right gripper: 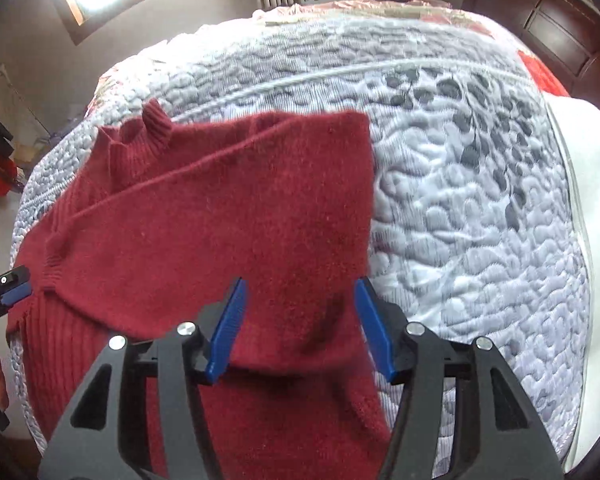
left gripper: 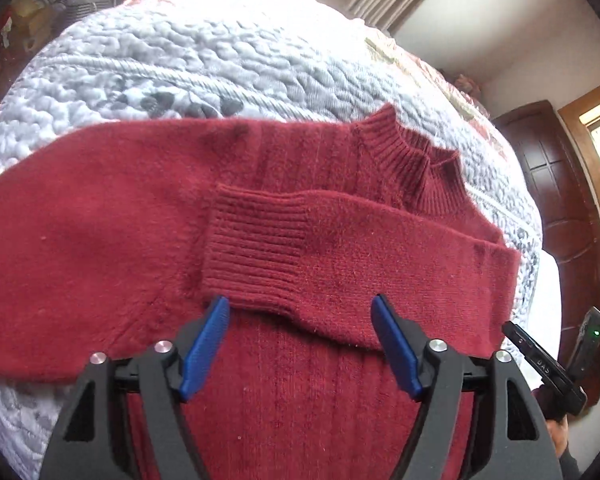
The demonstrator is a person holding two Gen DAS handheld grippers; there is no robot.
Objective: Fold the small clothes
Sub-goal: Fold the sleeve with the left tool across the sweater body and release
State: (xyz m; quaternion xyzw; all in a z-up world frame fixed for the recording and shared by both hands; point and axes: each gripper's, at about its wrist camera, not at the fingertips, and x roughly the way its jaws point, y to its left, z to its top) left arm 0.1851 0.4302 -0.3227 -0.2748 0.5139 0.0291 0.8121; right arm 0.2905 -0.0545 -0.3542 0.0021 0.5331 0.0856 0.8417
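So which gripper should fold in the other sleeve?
Probably the left gripper: it is open and nearest the spread sleeve. The right gripper hovers over the folded sleeve.

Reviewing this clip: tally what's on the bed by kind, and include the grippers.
Red sweater: 1
Quilted bedspread: 1
Grippers: 2, the left gripper and the right gripper, both open
Total: 4

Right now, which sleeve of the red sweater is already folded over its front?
The sleeve whose ribbed cuff lies across the sweater chest, just beyond the open left gripper. The other sleeve stretches out flat over the quilt.
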